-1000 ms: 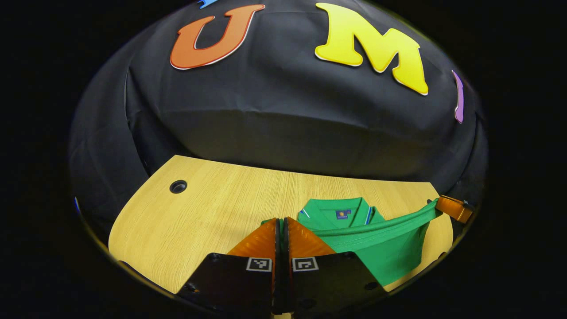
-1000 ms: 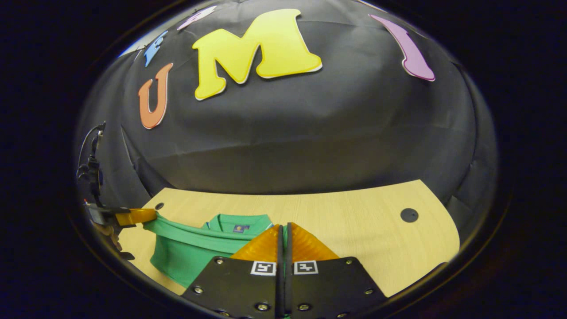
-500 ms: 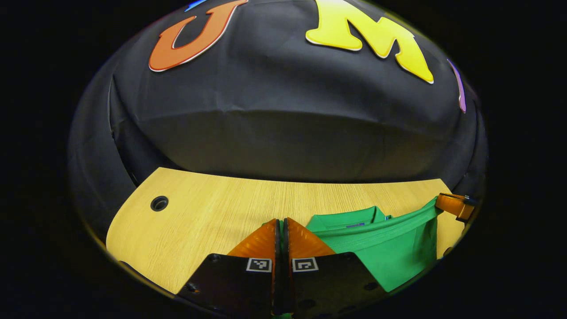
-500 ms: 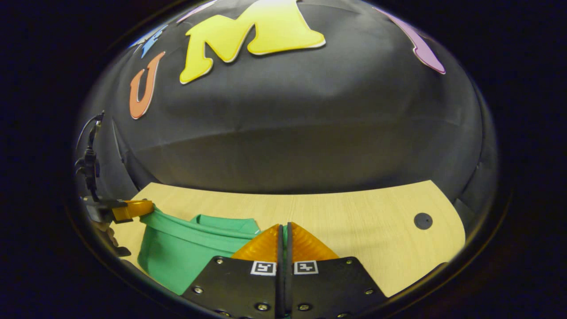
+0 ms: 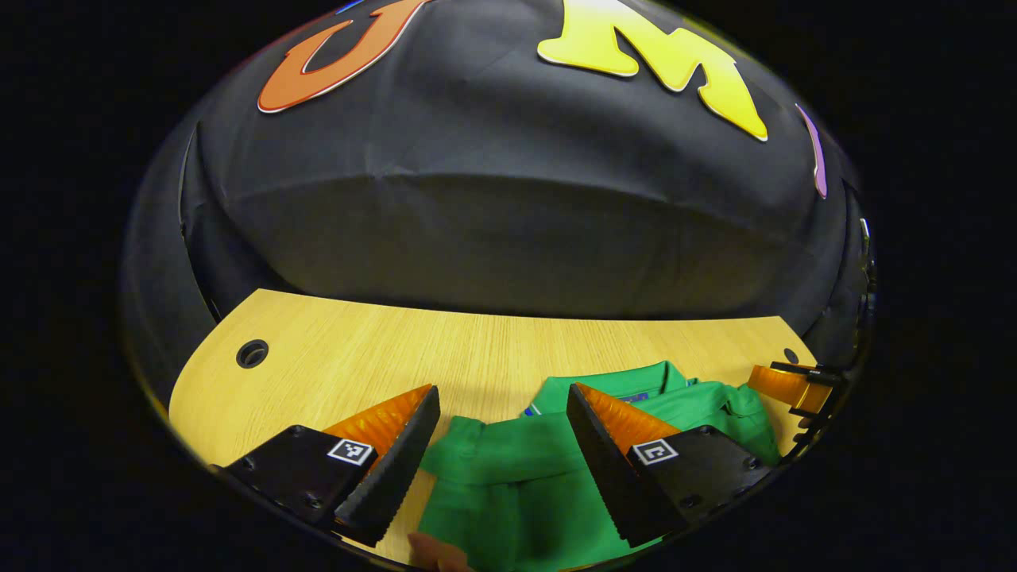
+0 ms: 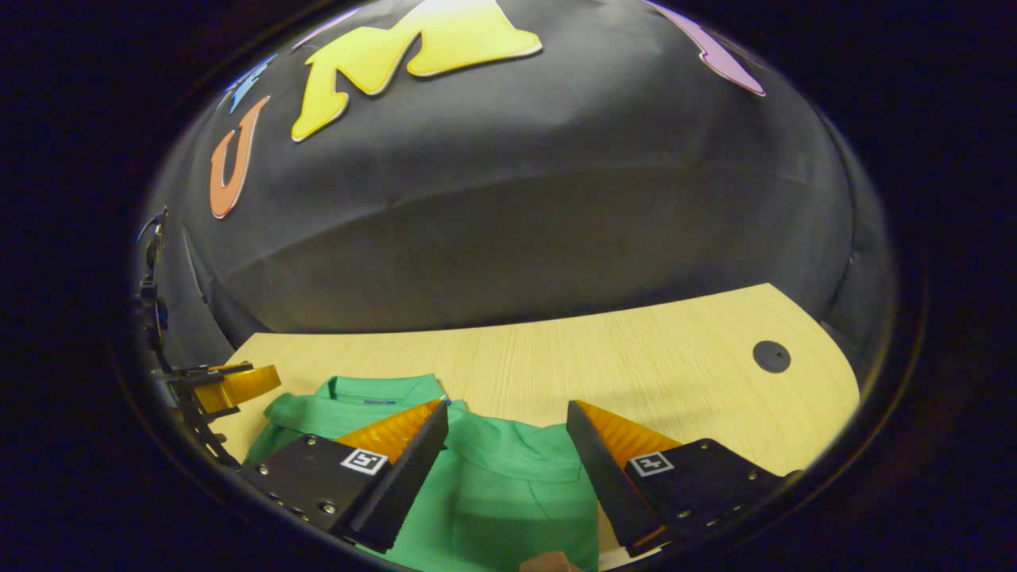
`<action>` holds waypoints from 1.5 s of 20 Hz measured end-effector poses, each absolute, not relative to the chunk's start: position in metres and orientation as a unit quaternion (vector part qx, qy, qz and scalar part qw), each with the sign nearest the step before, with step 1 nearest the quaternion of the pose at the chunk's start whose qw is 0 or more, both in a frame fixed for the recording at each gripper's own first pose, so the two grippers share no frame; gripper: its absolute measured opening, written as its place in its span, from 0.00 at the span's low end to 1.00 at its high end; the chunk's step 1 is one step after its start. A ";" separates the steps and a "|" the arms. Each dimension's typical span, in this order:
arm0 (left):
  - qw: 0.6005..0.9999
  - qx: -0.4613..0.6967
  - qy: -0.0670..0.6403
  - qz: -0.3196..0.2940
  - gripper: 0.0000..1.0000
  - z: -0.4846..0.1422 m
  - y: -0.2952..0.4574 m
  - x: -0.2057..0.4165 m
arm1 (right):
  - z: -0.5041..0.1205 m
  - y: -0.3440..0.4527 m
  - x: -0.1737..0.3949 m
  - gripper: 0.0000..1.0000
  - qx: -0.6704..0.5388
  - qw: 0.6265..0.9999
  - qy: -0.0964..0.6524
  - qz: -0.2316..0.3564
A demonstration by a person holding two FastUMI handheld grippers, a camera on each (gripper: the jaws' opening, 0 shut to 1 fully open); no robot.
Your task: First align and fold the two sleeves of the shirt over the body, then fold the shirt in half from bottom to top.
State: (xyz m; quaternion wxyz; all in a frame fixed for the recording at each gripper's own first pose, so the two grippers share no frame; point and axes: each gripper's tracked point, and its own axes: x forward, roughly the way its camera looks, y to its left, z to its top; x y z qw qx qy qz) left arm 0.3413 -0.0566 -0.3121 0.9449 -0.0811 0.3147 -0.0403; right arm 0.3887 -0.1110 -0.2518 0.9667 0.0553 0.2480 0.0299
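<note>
1. Spreading wide, the left hand-held gripper [image 5: 502,401] now holds nothing; half a second ago its fingers were pinched together on the shirt's lifted hem.
2. The right hand-held gripper [image 6: 507,415] has done the same: its fingers stand wide apart and empty over the cloth.
3. The green shirt [image 5: 524,477] has dropped from its stretched, raised band into a heap on the surface [image 5: 381,357], its collar at 12 o'clock from the left fingers.
4. In the right gripper view the shirt [image 6: 508,485] lies from 6 to 9 o'clock, its hem edge near the collar.
5. I judge the bottom-to-top fold just released; only smoothing or withdrawal seems left.
</note>
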 end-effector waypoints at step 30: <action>0.994 -0.034 0.104 -0.020 1.00 -0.018 -0.049 0.020 | 0.016 -0.067 0.011 0.94 -0.033 0.998 0.011 0.058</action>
